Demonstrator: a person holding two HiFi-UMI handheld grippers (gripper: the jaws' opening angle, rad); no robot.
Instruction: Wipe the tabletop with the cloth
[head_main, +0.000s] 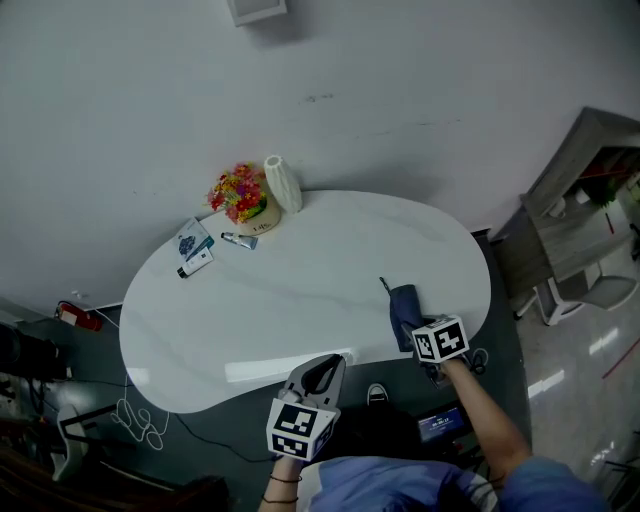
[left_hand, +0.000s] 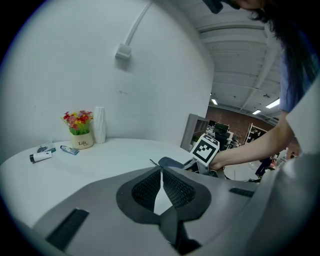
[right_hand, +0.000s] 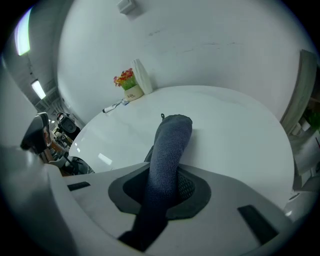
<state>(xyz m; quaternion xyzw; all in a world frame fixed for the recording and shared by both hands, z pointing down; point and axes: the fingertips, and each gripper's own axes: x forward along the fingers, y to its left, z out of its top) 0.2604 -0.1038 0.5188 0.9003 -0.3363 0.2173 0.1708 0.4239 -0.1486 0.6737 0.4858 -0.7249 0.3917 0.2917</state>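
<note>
Right gripper clamping the cloth at the near right edge of the tabletop, left gripper closed and empty

The right gripper (right_hand: 165, 186) is pinching a dark blue-grey cloth (right_hand: 172, 142) between its jaws, the cloth running forward out of them and resting its far end on the white tabletop (head_main: 300, 290), close to the near right edge; the left gripper (left_hand: 161, 186) is holding its jaws pressed together at the tips with nothing between them, sitting over the near edge of the tabletop to the left of the cloth and apart from it; at the far left edge, by the wall, a pot of flowers (head_main: 240, 197) is standing just beside a white ribbed vase (head_main: 283, 183), with a small tube (head_main: 240, 241) and a couple of packets (head_main: 193, 247) lying near them on the left
</note>
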